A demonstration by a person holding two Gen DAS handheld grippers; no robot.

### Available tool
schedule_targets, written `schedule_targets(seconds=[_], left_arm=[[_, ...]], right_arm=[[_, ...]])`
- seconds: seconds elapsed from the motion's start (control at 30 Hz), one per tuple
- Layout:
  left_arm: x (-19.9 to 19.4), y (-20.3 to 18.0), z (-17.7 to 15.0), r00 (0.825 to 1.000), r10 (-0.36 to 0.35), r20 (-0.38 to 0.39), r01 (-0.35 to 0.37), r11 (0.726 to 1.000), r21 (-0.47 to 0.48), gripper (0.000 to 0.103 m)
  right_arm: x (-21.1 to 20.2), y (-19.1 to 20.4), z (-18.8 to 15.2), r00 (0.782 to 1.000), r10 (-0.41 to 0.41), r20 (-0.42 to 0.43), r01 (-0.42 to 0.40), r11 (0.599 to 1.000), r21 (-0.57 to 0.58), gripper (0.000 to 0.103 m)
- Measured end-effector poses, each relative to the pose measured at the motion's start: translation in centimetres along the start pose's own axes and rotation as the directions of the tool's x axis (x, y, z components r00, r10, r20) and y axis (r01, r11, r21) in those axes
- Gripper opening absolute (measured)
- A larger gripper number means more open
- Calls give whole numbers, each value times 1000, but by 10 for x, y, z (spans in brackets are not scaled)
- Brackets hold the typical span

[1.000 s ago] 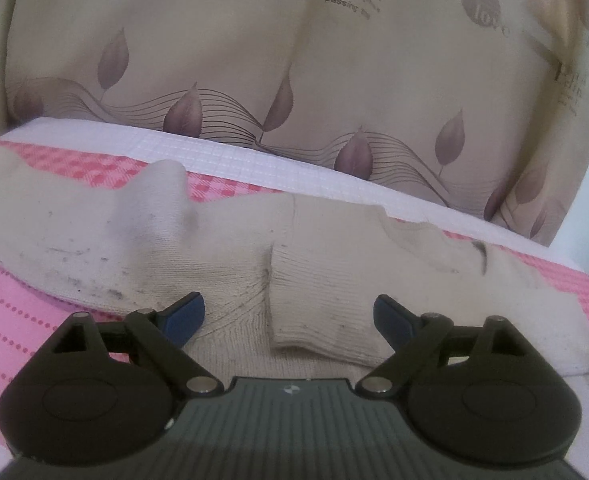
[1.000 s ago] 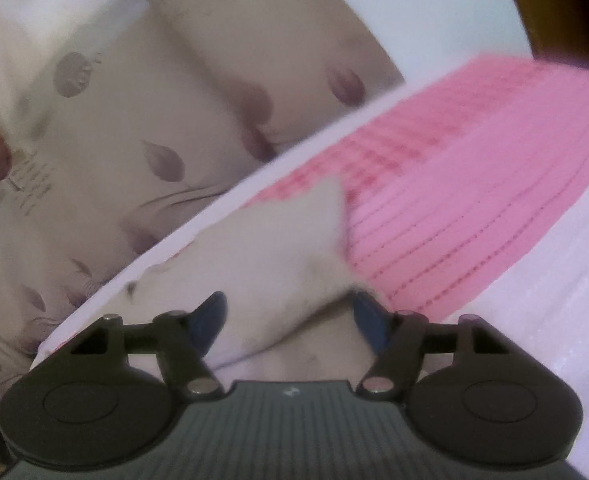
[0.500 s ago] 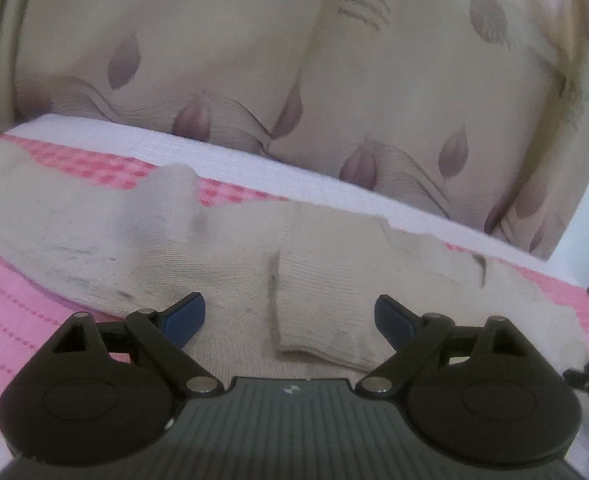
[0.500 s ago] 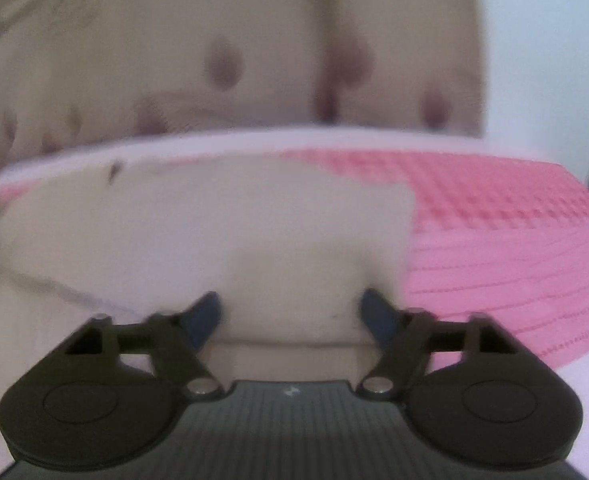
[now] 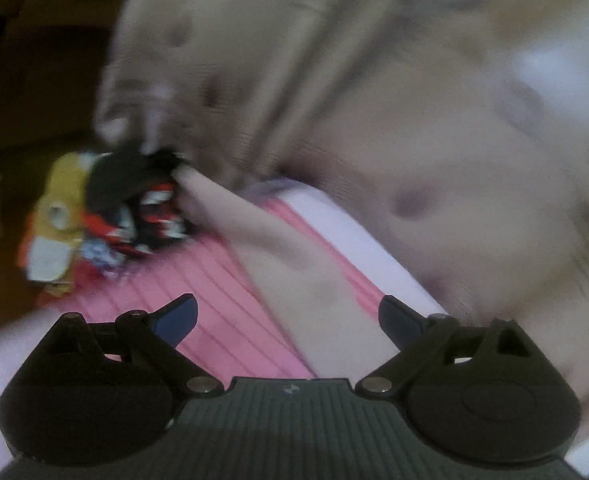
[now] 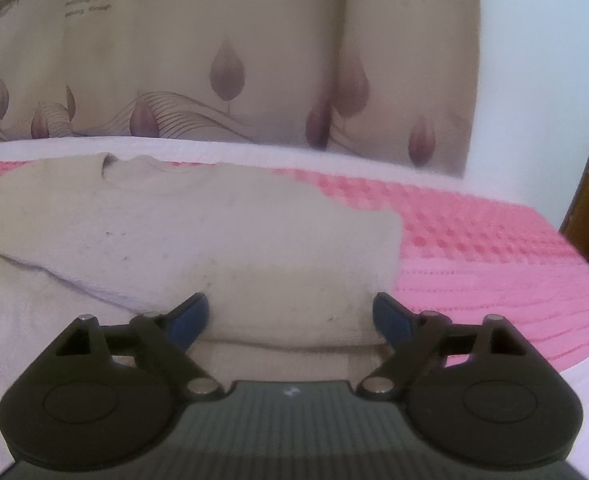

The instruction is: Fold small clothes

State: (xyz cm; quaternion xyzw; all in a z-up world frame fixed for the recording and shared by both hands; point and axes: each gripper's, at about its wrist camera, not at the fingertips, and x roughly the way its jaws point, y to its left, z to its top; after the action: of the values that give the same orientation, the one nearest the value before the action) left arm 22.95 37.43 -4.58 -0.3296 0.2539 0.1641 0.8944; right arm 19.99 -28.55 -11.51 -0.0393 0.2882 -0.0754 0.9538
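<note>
- Sweater (image 6: 198,232): it lies flat on the pink bedspread (image 6: 494,248), collar toward the curtain (image 6: 222,40), with a sleeve folded in across the body; its near folded edge sits just ahead of the right tool.
- Pile (image 5: 106,216): at the far left of the left wrist view a heap of coloured clothes waits at the edge of the bed; the picture is smeared, so the single items cannot be told apart.
- Left tool (image 5: 288,320): its jaws stand apart with nothing between them, over the bedspread and a pale strip of the sweater. Judging by the blur it is swinging, so it should settle before it reaches for any cloth.
- Right tool (image 6: 290,316): its jaws have just been opening and now stand wide, the blue pads either side of the folded edge but not pressing on it. The fold looks set down and let go.
- Doing the step well: I judge the fold on this side is placed, so lift the right tool straight off without dragging the edge, or the layer may slide askew.
- Next grip, as I judge it: take both layers at a corner, not the top one alone, and keep the edges lined up.
</note>
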Motion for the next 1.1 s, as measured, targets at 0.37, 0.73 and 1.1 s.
schedule_targets(seconds=[0.37,0.73,1.1], left_arm=[[93,14,45,985,130,-110,-125,991,49,10],[-35,-126,50,970,-216,110,199,968,153,2],[-108,-369,-88,839,-513,-180,538,737,408,2]], right_arm=[[0,-1,1,1000,-1,8,1,1000,-22,95],[-3,-3,0,999,29,27,-29,1000,-1,95],[-25,-49,-8,975,127,181,-171,952,254,95]])
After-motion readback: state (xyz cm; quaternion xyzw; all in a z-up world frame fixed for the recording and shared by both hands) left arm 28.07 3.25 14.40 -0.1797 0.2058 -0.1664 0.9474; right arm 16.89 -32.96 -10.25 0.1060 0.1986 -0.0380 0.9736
